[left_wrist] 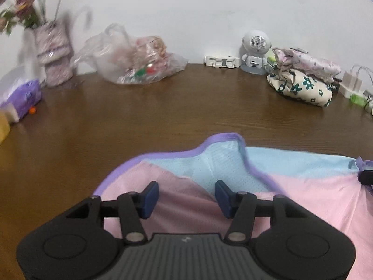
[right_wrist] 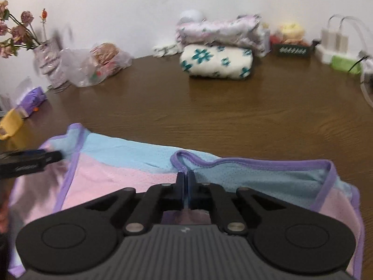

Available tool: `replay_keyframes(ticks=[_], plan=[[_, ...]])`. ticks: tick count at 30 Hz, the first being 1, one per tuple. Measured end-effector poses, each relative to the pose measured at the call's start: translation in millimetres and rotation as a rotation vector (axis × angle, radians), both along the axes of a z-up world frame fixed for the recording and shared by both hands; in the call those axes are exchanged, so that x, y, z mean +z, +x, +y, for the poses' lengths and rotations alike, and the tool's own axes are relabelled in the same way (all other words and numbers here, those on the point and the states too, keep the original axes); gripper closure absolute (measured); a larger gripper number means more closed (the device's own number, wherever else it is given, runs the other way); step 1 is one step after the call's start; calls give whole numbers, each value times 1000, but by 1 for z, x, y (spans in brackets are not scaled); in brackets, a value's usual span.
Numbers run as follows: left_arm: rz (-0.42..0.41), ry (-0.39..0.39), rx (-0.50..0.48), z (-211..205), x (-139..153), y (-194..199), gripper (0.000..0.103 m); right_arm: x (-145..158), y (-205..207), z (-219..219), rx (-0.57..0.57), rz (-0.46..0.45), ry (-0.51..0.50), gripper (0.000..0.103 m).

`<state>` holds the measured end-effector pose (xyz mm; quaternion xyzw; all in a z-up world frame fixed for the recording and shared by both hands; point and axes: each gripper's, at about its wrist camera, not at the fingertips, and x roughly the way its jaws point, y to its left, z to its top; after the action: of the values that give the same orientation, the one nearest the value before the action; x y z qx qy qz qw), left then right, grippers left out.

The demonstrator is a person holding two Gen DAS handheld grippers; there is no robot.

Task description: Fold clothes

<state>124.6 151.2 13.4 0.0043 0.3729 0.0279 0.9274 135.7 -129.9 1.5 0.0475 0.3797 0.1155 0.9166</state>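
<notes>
Garment (right_wrist: 130,163), pink and blue with purple trim, lies at the table's (right_wrist: 233,116) near edge; my right tongs (right_wrist: 185,182) are clamped on its trim, my left tongs (left_wrist: 186,193) gape empty above it, so I'd grip there before lifting evenly.

The brown table (right_wrist: 233,116) lies bare past the garment (right_wrist: 130,161); folded clothes (right_wrist: 216,63) and a plastic bag (left_wrist: 130,58) crowd its far edge.
</notes>
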Motion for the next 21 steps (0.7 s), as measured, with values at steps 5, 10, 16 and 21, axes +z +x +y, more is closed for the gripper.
replay_keyframes(ticks=[5,10,16,21], plan=[[21,1,23,7,3,-17,49,2,-4,-4,-42,-11,-32,95],[-4,-61,-7,-8,30,-28,49,19,-19,-11,-14,-39,2,71],[-35,-79,-207,-49,40,-36,36,40,-42,-26,22,-74,41,70],[10,-100,-211,-54,27,-17,36,40,-63,-41,37,-71,24,66]])
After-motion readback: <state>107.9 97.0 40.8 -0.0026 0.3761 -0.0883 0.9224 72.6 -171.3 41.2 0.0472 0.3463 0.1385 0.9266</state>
